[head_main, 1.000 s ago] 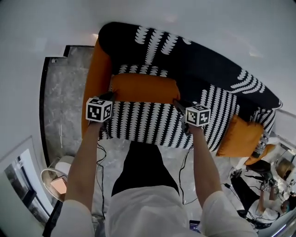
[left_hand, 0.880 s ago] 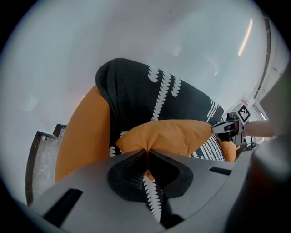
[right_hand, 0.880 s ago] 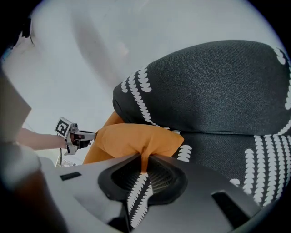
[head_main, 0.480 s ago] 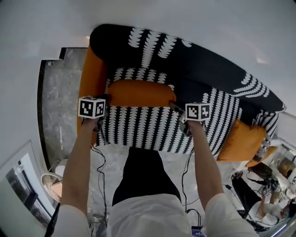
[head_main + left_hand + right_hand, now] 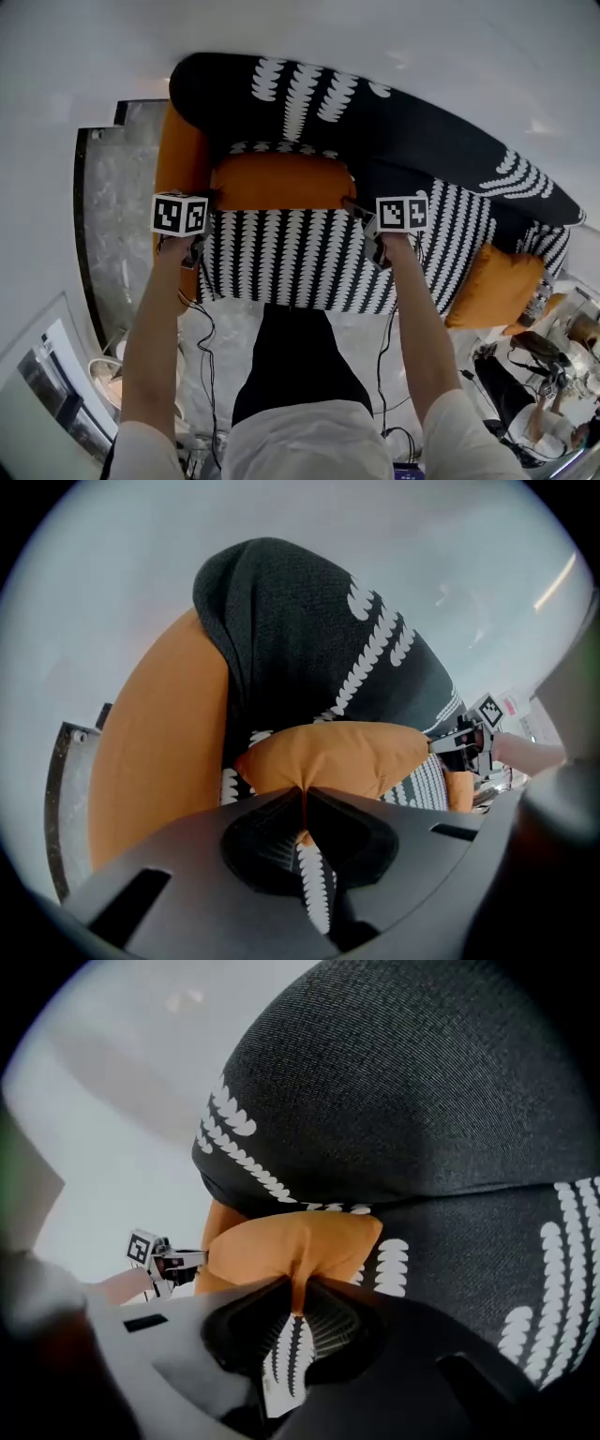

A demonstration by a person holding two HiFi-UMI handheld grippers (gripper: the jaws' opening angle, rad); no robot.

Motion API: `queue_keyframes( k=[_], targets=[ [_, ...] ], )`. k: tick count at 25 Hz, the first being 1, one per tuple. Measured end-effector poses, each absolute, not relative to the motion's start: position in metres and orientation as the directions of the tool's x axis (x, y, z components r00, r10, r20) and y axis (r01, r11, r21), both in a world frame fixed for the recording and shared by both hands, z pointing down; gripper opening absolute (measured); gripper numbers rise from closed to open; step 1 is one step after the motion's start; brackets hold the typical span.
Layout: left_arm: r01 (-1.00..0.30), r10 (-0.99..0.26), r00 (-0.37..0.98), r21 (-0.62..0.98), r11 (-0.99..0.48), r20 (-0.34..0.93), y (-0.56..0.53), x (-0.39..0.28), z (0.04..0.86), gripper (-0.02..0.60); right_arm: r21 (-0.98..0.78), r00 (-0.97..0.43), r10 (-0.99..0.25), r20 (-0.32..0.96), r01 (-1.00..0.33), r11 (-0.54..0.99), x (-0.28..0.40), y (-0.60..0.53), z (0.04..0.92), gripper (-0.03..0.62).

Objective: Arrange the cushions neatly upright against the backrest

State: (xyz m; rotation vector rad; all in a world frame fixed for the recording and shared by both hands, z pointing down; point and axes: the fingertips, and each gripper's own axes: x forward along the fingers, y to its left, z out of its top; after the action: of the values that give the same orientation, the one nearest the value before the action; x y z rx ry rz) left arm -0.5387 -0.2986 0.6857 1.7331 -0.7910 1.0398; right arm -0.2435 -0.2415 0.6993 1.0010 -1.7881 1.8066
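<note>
Also on the sofa [image 5: 281,262]: 1 spare orange cushion [image 5: 492,286], far right end.

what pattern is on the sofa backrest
The sofa backrest is black with bands of small white scallop marks. It shows best in the head view.

Black sofa [image 5: 403,127] with white leaf print stands against a plain white wall [image 5: 75,56] across the upper half of the head view. Grey marbled floor [image 5: 117,216] with a dark border lies at left, and black cables [image 5: 200,314] trail over it. A bright light strip [image 5: 555,581] shows at upper right of the left gripper view.
</note>
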Motion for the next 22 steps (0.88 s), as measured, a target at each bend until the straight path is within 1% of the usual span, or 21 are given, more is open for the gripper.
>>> queue_keyframes(
  k=[4, 6, 9, 11, 18, 22],
  targets=[
    [-0.832, 0.042, 0.47, 0.458, -0.313, 0.882, -0.283, -0.543, 0.693, 0.029, -0.732, -0.716, -0.155, 0.681, -0.657, -0.182, -0.246, -0.227, 0.702, 0.054],
    [-0.835, 0.045, 0.48, 0.472, -0.282, 0.876, -0.289, -0.543, 0.697, 0.029, -0.754, -0.738, -0.17, 0.654, -0.616, -0.228, -0.246, -0.234, 0.704, 0.054],
    [-0.85, -0.022, 0.488, 0.469, -0.241, 0.872, -0.316, -0.54, 0.696, 0.031, -0.783, -0.749, -0.239, 0.618, -0.564, -0.262, -0.242, -0.26, 0.704, 0.054],
    [-0.859, -0.062, 0.475, 0.447, -0.25, 0.878, -0.332, -0.537, 0.697, 0.031, -0.787, -0.74, -0.27, 0.616, -0.563, -0.251, -0.24, -0.276, 0.703, 0.055],
    [-0.877, -0.162, 0.448, 0.397, -0.27, 0.879, -0.363, -0.541, 0.701, 0.032, -0.756, -0.683, -0.334, 0.649, -0.627, -0.187, -0.241, -0.308, 0.705, 0.06],
    [-0.895, -0.248, 0.426, 0.366, -0.255, 0.87, -0.388, -0.541, 0.7, 0.059, -0.717, -0.624, -0.39, 0.677, -0.679, -0.159, -0.233, -0.331, 0.704, 0.062]
  ],
)
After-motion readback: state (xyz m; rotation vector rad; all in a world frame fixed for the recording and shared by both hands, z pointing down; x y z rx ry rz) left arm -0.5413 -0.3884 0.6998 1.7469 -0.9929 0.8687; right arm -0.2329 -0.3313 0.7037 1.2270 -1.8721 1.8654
